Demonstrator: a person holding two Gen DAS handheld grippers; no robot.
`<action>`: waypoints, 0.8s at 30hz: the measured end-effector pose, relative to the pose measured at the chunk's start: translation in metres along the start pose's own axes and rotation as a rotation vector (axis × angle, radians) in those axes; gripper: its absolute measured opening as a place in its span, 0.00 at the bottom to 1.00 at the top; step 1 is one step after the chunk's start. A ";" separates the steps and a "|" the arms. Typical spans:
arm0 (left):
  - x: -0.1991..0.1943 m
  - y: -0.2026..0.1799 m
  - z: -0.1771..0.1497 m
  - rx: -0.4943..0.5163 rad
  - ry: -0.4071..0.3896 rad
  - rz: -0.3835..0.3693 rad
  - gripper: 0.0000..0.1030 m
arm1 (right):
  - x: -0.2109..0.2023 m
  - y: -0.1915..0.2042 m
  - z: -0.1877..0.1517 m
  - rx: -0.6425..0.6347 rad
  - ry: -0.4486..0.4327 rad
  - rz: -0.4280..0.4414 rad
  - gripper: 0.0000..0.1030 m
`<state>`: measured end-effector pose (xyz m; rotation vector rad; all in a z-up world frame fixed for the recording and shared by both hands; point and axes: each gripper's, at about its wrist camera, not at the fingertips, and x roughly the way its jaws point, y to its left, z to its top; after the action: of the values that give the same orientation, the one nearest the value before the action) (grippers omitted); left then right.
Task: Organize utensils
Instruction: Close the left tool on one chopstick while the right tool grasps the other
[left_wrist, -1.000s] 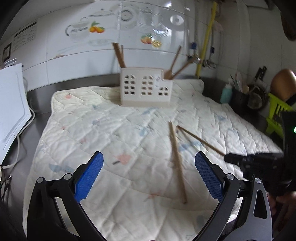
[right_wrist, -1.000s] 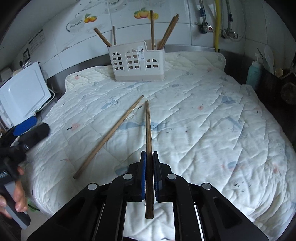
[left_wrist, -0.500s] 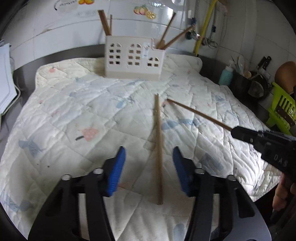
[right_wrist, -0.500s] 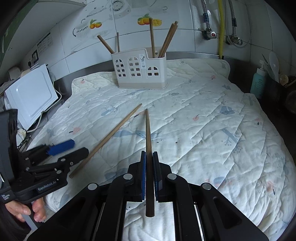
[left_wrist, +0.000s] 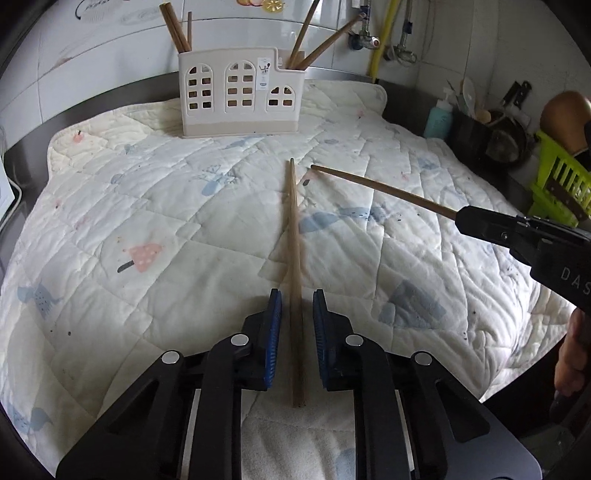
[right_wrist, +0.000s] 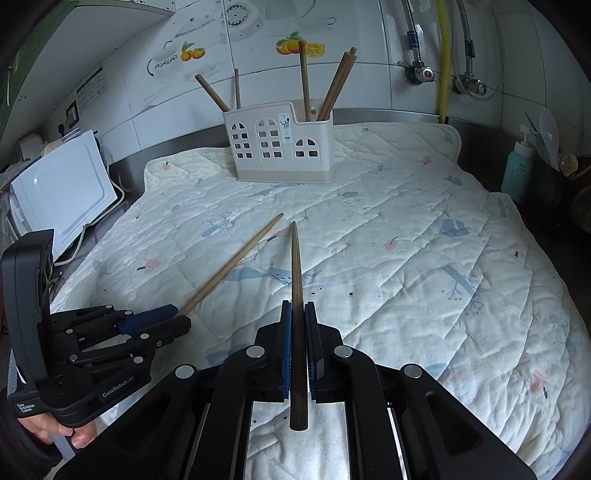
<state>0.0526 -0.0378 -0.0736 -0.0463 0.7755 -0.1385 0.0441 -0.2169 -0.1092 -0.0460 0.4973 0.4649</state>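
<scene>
Quilted mat (left_wrist: 147, 206) — one chopstick (left_wrist: 295, 266) between closing left tongs (left_wrist: 297, 299)

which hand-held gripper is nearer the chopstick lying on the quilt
Left. The left hand-held gripper straddles the lying chopstick, its jaws just closing in. The right hand-held gripper, off to the side, clamps another chopstick.

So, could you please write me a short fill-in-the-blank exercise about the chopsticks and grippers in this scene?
1. The right gripper is shut on one ____.
2. The other chopstick lies on the quilted ____, between the blue fingers of the left gripper, whose jaws have just been closing.
3. The white utensil holder stands at the far edge of the mat, near the tiled ____.

Missing words: chopstick; mat; wall
</scene>
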 end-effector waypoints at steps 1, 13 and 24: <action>0.000 0.000 0.000 -0.008 0.000 -0.003 0.16 | 0.000 0.000 0.000 -0.001 0.000 0.000 0.07; -0.003 0.010 0.006 -0.064 -0.002 -0.007 0.05 | -0.007 0.001 0.003 -0.005 -0.023 0.010 0.07; -0.027 0.017 0.039 -0.065 -0.098 -0.049 0.05 | -0.025 0.002 0.025 -0.044 -0.076 0.018 0.07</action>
<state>0.0626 -0.0179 -0.0288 -0.1327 0.6815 -0.1561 0.0353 -0.2218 -0.0756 -0.0658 0.4135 0.4931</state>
